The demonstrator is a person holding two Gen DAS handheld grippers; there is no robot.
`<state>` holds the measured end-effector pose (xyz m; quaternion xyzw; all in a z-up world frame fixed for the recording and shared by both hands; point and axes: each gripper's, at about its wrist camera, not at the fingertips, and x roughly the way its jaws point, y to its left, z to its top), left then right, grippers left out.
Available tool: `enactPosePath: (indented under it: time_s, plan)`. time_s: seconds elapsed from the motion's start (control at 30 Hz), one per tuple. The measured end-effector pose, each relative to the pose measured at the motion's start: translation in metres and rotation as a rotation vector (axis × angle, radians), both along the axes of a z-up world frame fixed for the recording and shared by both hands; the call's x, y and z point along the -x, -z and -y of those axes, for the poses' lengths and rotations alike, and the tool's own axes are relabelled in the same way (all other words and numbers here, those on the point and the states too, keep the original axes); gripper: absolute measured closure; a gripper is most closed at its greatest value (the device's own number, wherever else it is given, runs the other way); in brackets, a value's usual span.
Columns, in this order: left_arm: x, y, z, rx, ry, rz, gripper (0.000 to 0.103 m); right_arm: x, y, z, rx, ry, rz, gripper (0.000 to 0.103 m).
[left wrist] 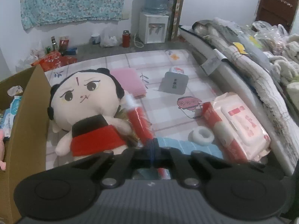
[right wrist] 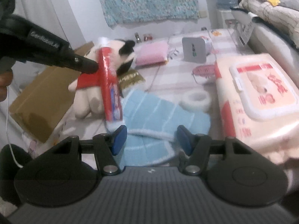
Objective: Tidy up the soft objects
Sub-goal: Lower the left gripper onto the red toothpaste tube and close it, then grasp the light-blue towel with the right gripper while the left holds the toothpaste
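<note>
My left gripper (left wrist: 152, 145) is shut on the lower end of a red toothpaste tube (left wrist: 138, 119), which hangs above the mat; the right wrist view shows that gripper (right wrist: 93, 67) clamping the tube (right wrist: 110, 87) from the left. Behind the tube lies a plush doll (left wrist: 82, 100) with a big cream head and red dress, beside an open cardboard box (left wrist: 28, 121). My right gripper (right wrist: 151, 140) stands open, blue pads apart, just above a light blue knitted cloth (right wrist: 158, 115) with nothing between them.
A pink-and-red wet wipes pack (right wrist: 257, 97) lies at the right, a white ring (right wrist: 196, 99) beside it. A pink sponge (left wrist: 129, 82) and a grey card (left wrist: 174, 84) sit farther back. Piled bedding (left wrist: 261, 65) borders the right; the box holds several small packets.
</note>
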<state>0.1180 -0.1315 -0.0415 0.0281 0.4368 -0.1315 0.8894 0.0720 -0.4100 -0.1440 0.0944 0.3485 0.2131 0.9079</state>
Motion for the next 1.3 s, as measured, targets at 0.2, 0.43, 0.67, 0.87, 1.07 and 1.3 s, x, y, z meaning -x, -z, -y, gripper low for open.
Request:
enactPosePath:
  time_s: [0.2,0.43,0.67,0.87,1.07,1.3]
  plan:
    - [0.002,0.013,-0.007,0.057,0.024,-0.053,0.099,0.018,-0.008,0.002,0.063,0.029,0.02,0.044]
    - [0.001,0.008,-0.023,0.149,0.016,-0.042,0.063,0.013,-0.03,-0.006,0.061,0.005,0.067,0.044]
    - [-0.007,0.011,-0.045,0.189,-0.057,-0.059,0.066,-0.03,-0.035,-0.033,-0.034,-0.042,0.075,0.044]
    - [-0.019,0.018,-0.058,0.211,-0.095,-0.076,0.067,-0.075,-0.015,-0.062,-0.078,-0.068,-0.013,0.05]
    - [-0.03,0.034,-0.072,0.241,-0.14,-0.13,0.069,-0.098,0.001,-0.075,-0.103,-0.081,-0.075,0.06]
    - [-0.028,0.038,-0.083,0.272,-0.176,-0.145,0.068,-0.104,0.002,-0.079,-0.107,-0.069,-0.105,0.07]
